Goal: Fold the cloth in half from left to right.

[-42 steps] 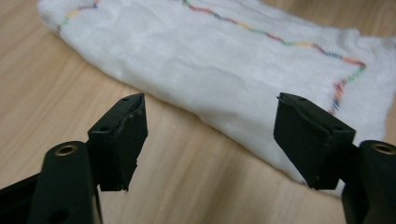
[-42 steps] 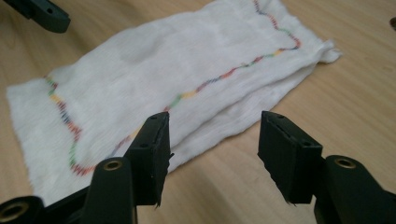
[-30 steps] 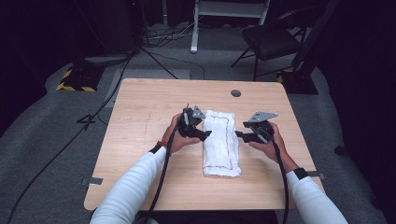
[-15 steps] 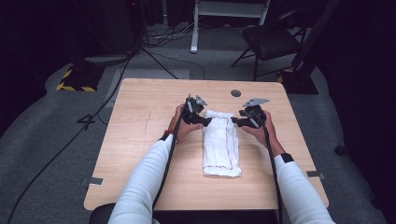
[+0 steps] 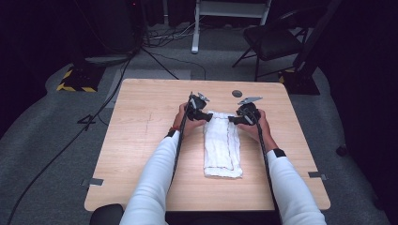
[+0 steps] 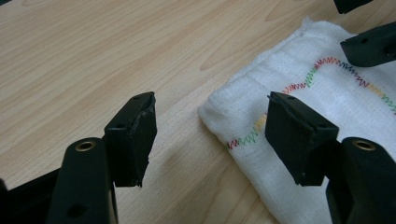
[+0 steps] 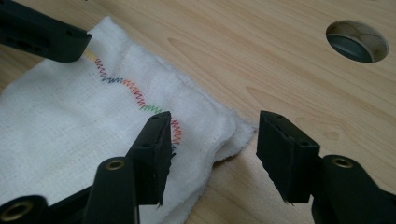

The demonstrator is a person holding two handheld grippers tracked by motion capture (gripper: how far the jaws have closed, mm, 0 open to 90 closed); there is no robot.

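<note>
A folded white cloth [image 5: 220, 145] with coloured zigzag stitching lies lengthwise in the middle of the wooden table [image 5: 141, 140]. My left gripper [image 5: 206, 114] is at the cloth's far left corner [image 6: 224, 112]. Its jaws have just been closing; they stand open astride that corner and the pads do not press it [image 6: 215, 135]. My right gripper [image 5: 233, 119] is at the far right corner [image 7: 236, 128], open, with the corner between its jaws [image 7: 219, 154]. Each gripper view shows the other gripper's jaw tips over the cloth's far edge.
A round hole [image 5: 237, 93] is cut in the table just beyond the right gripper [image 7: 357, 41]. Past the table stand a dark chair [image 5: 274, 40], a white stand [image 5: 195, 28] and a yellow-and-black striped block [image 5: 75, 82]. Cables run over the grey floor.
Both hands have moved away from the person along the cloth's sides and inward to its far corners. The left jaws stand narrower than before.
</note>
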